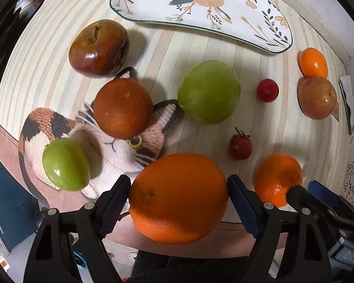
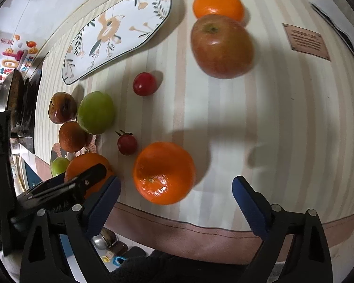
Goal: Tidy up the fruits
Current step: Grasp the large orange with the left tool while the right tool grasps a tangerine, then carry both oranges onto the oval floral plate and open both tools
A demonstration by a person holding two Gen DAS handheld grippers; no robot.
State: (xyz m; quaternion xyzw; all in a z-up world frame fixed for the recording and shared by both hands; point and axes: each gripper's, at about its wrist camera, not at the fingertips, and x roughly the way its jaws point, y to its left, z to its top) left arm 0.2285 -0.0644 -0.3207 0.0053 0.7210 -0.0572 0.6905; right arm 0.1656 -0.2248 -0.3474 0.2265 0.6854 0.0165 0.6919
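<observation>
Large orange (image 1: 179,198) low centre, upright between blue pads; smaller orange (image 1: 277,179) lower right. Green apple (image 1: 208,92) mid-frame, dark red apple (image 1: 98,48) upper left, cherry tomato (image 1: 267,90) right.

1. A plate (image 1: 224,11) lies at the table's (image 1: 224,52) far side.
2. Fruit lies spread before it; an apple (image 1: 99,48) sits far left.
3. Two fruits rest on a knitted cat (image 1: 120,151) at the near left edge.
4. An orange (image 1: 178,198) sits between the left gripper's (image 1: 179,202) fingers.
5. A mandarin (image 2: 164,173) lies just right of that orange.
</observation>
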